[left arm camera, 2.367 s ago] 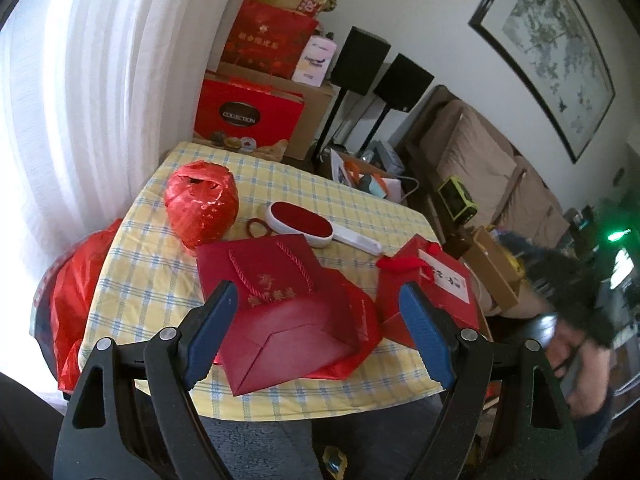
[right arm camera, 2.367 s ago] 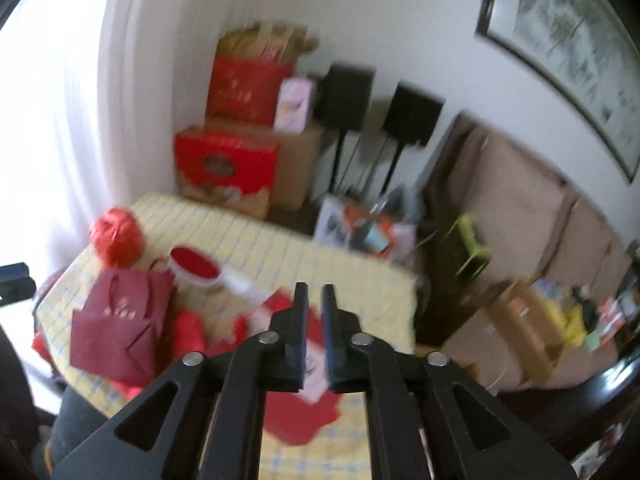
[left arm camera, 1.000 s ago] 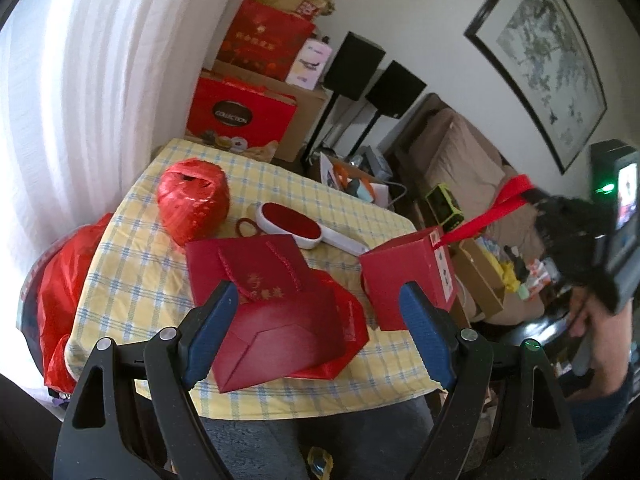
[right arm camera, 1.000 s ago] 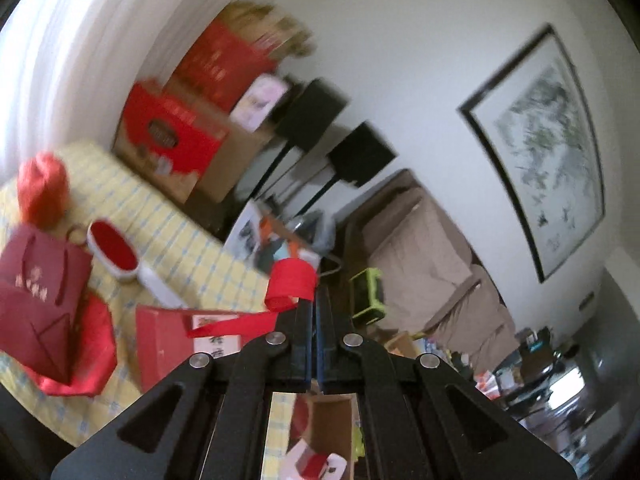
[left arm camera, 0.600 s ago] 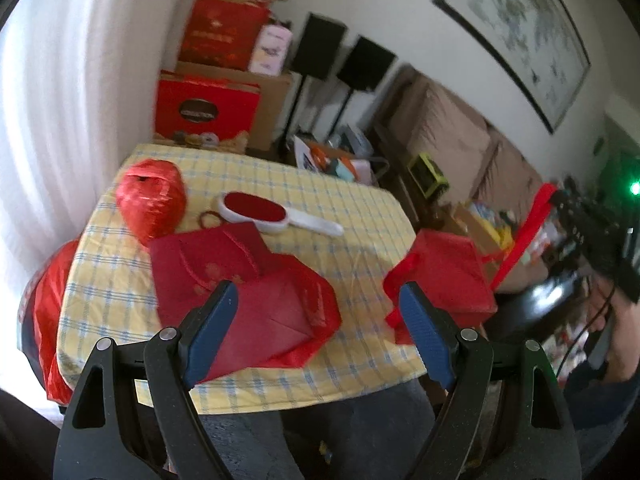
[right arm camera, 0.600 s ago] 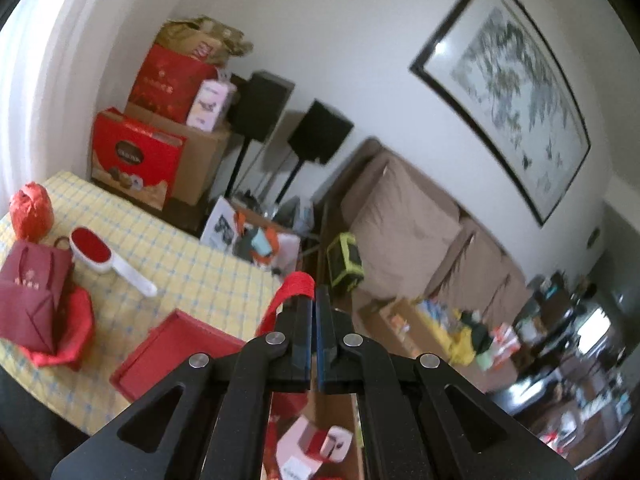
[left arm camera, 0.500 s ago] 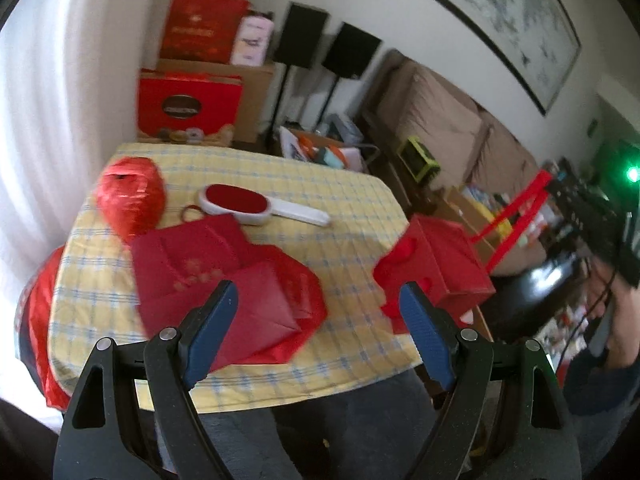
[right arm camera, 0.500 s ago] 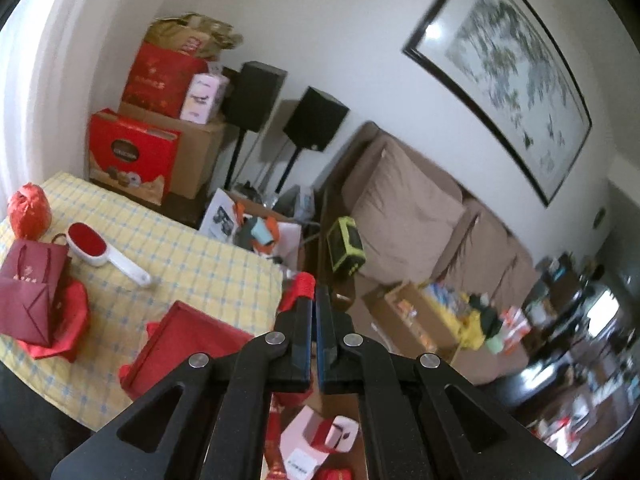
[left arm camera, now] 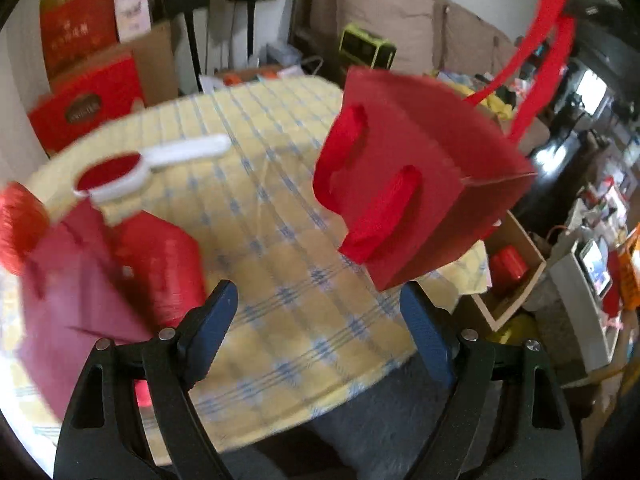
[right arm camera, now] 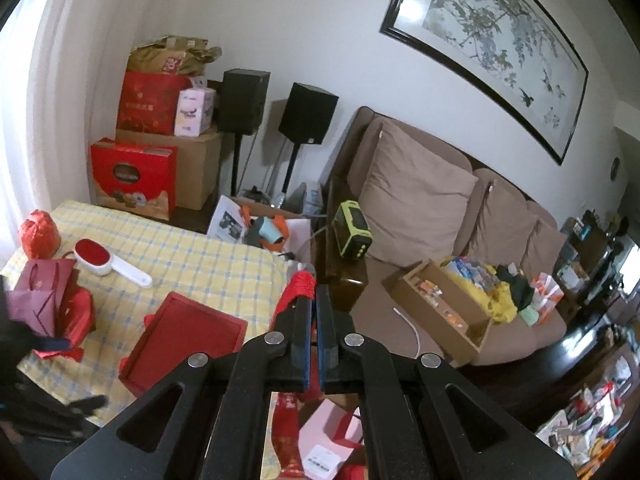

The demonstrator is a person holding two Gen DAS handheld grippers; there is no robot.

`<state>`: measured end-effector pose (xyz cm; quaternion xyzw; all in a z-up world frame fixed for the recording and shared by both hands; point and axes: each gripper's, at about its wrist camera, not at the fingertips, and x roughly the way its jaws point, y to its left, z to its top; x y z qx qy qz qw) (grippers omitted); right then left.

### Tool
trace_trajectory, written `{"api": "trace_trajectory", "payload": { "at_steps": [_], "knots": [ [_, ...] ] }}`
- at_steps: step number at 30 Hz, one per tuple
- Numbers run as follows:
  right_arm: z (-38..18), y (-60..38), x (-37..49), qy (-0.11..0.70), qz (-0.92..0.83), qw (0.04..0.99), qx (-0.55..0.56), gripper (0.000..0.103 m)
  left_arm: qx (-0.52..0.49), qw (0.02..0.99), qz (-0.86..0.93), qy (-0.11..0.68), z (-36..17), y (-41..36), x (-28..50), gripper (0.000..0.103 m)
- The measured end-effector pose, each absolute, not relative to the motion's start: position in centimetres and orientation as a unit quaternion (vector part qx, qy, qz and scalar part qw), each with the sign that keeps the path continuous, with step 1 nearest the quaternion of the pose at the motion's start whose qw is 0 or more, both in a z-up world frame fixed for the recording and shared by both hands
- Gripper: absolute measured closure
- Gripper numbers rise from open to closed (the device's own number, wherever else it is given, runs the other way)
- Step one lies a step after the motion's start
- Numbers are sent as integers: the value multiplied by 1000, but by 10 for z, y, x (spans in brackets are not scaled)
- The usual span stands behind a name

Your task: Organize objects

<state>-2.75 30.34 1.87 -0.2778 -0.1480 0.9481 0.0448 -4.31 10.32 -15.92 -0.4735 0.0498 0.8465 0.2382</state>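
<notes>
A red gift bag (left arm camera: pixel 420 184) hangs tilted over the right edge of the yellow checked table (left arm camera: pixel 280 248), its two red ribbon handles (left arm camera: pixel 552 40) pulled taut up to the right. My right gripper (right arm camera: pixel 314 300) is shut on those ribbon handles (right arm camera: pixel 300 284), and the bag (right arm camera: pixel 184 344) hangs below it to the left. My left gripper (left arm camera: pixel 318 316) is open with nothing between its blue pads; the bag's lower corner is just above its right pad (left arm camera: pixel 420 320). A maroon paper bag (left arm camera: pixel 68 280) lies on a red plastic bag (left arm camera: pixel 168 264) at the table's left.
A white lint brush with a red pad (left arm camera: pixel 120 172) and a red wrapped ball (left arm camera: pixel 16 228) lie at the table's far left. An open cardboard box (left arm camera: pixel 508 268) stands on the floor right of the table. Stacked gift boxes (right arm camera: pixel 132 172), speakers and a sofa (right arm camera: pixel 420 200) stand behind.
The right gripper lifted the red gift bag by its handles off the table and out to the right. The left gripper swung right and down, close under the hanging bag.
</notes>
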Motion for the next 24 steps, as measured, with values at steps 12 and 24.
{"api": "trace_trajectory", "payload": {
  "at_steps": [12, 24],
  "knots": [
    [27, 317, -27, -126, 952, 25, -279, 102, -454, 235, 857, -65, -166, 97, -82, 89],
    [44, 333, -14, -90, 962, 33, -255, 102, -339, 191, 921, -6, -90, 99, -42, 101]
  ]
}}
